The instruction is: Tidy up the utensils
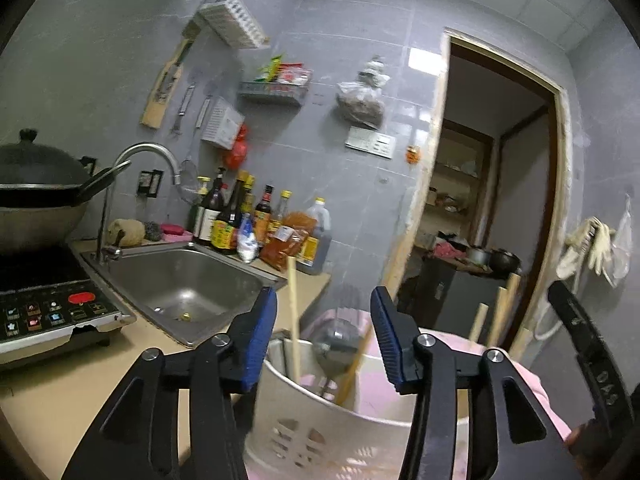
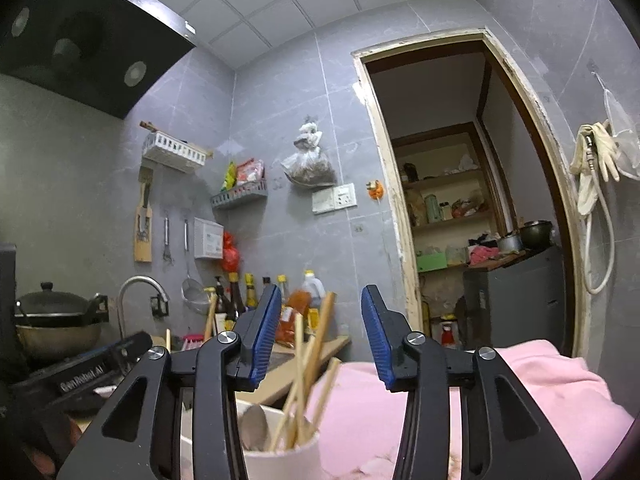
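Observation:
A white slotted utensil holder (image 1: 304,432) stands just below my left gripper (image 1: 323,296), which is open; its blue pads touch nothing. Inside the holder are a pale chopstick (image 1: 293,312) standing upright, a metal ladle (image 1: 334,344) and a brown stick. More chopsticks (image 1: 500,316) rise further right, beside the black finger of the other gripper (image 1: 580,340). In the right wrist view my right gripper (image 2: 322,296) is also open over the holder (image 2: 280,460), where several chopsticks (image 2: 316,344) and a spoon (image 2: 254,426) lean. Nothing is gripped.
A steel sink (image 1: 180,280) with a faucet lies to the left, then an induction cooker (image 1: 48,308) and a lidded wok (image 1: 36,184). Sauce bottles (image 1: 248,216) line the wall. A pink cloth (image 2: 520,392) lies behind the holder. An open doorway (image 2: 460,200) is on the right.

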The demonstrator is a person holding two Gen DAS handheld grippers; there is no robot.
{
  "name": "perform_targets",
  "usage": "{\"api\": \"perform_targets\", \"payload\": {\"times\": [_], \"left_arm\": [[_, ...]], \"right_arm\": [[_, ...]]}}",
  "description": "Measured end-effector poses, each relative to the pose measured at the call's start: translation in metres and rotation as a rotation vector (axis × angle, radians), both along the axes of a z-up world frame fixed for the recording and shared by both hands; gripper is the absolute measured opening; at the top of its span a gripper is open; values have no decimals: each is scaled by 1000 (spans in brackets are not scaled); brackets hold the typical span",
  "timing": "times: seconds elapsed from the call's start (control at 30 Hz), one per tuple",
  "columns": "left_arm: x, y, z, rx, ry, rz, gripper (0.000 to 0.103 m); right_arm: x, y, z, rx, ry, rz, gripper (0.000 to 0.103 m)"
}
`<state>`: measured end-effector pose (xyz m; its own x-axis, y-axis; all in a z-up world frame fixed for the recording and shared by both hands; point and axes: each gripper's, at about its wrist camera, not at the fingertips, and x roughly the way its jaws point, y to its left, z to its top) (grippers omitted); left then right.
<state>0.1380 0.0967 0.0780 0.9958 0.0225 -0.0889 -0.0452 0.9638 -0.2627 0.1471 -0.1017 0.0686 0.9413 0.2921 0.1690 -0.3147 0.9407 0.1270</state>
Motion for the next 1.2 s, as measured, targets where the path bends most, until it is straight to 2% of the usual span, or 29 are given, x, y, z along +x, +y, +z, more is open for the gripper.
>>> {"api": "perform_targets", "payload": {"times": [0.13, 0.37, 0.47, 0.5, 0.63, 0.87, 1.0, 1.07, 1.2], "left_arm": [[-10, -16, 3, 50, 2, -38, 56], [-20, -29, 3, 70, 47, -94, 66], [-25, -33, -1, 82, 77, -115, 69], [-27, -34, -2, 89, 88, -121, 71], [-36, -38, -10, 112, 119, -149, 79], [-54, -37, -20, 112, 150, -207, 84], [-65, -40, -24, 121, 150, -212, 90], [-70, -43, -27, 136, 158, -217, 90], [-79, -47, -34, 151, 168, -227, 92]], "right_arm": [[-6, -12, 0, 0, 47, -26, 42], [-24, -29, -1, -17, 115, -61, 50], [-34, -39, -1, -17, 150, -79, 59], [-39, -42, -2, -20, 158, -90, 66], [-55, -51, -3, -59, 173, -128, 73], [-85, -62, -7, -128, 216, -170, 86], [-99, -69, -10, -122, 255, -167, 99], [-106, -72, -11, -121, 265, -171, 103], [-118, -74, -16, -137, 281, -182, 103]]}}
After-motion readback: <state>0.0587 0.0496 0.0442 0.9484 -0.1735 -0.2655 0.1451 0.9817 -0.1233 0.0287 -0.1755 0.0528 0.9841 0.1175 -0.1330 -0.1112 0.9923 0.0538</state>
